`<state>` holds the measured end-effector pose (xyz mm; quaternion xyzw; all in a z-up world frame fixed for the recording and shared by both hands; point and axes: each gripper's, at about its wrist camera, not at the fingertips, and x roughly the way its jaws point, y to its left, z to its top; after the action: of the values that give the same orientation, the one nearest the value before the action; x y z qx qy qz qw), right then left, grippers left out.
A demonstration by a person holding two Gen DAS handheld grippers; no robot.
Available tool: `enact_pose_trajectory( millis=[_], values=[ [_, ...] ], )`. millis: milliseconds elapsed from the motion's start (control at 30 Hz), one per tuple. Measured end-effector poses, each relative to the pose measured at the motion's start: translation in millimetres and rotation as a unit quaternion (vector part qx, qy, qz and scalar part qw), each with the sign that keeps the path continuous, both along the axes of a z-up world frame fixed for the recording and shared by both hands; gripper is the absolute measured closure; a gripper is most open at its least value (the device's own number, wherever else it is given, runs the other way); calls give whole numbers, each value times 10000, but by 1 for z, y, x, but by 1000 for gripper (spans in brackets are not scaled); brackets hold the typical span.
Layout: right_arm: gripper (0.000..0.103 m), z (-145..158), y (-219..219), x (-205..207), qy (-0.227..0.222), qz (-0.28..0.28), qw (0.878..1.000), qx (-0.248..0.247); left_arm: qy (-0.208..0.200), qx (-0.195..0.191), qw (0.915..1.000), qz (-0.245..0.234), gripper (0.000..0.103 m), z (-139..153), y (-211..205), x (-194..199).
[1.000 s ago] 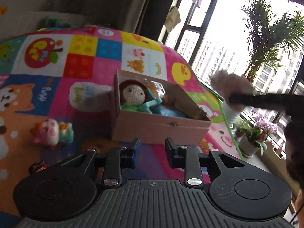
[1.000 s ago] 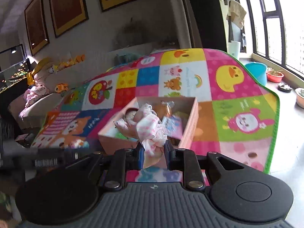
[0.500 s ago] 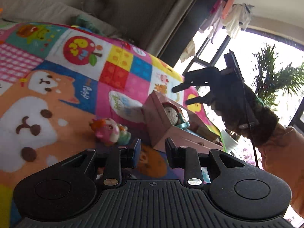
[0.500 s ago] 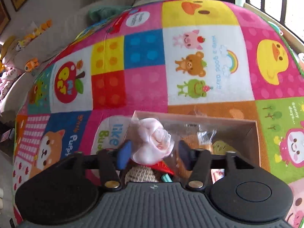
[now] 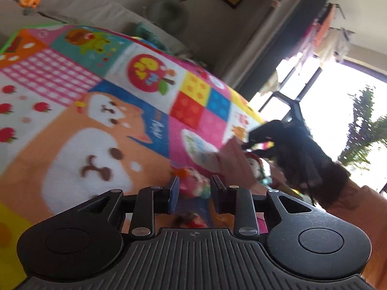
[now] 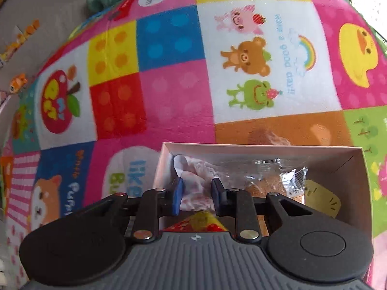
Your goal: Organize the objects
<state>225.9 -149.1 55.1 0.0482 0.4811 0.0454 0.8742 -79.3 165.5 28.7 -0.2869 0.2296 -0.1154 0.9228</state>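
A pink cardboard box lies on the colourful play mat and holds several toys. My right gripper hangs over its left end, open, with the pink lacy cloth toy lying loose in the box between its fingers. In the left wrist view the same box shows a crocheted doll, with the right gripper above it. My left gripper is open and empty, its fingers on either side of a small pink plush toy on the mat beyond them.
The play mat covers the floor. A small red toy lies on the mat just under my left gripper. A sofa with toys stands behind the mat. A window and plants are at the right.
My right gripper dropped over the box, opened and let go of the pink lacy toy, which now lies inside. My left gripper swung left and down toward the pink plush toy.
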Motion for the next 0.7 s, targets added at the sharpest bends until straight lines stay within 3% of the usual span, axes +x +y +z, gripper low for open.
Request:
enact_pose_trajectory(
  millis=[100, 167, 200, 300, 400, 533, 600, 633, 700],
  values=[
    [69, 35, 24, -51, -1122, 519, 9906, -584, 136, -84, 9988, 456, 72, -4, 16, 2],
    [38, 50, 41, -91, -1518, 1105, 9808, -517, 239, -112, 9975, 653, 72, -5, 21, 5],
    [36, 51, 48, -109, -1532, 1360, 9780, -402, 274, -109, 9970, 715, 72, -6, 22, 6],
    [36, 35, 64, -154, -1117, 1963, 9742, -5, 316, -90, 9957, 866, 72, -7, 26, 0],
    [36, 8, 78, -202, -855, 2628, 9605, 340, 410, 8, 9946, 949, 72, -7, 27, -2],
    [36, -27, 94, -246, -515, 3089, 9474, 652, 566, 316, 9953, 718, 72, -2, 10, 4],
    [51, -36, 94, -259, -484, 3154, 9446, 773, 554, 547, 9957, 497, 72, 1, -4, 7],
    [64, -39, 94, -263, -530, 3101, 9463, 740, 552, 674, 9955, 387, 72, 3, -12, 9],
    [69, -38, 83, -265, -601, 2919, 9515, 766, 557, 922, 9940, 213, 72, 6, -26, 13]
  ],
)
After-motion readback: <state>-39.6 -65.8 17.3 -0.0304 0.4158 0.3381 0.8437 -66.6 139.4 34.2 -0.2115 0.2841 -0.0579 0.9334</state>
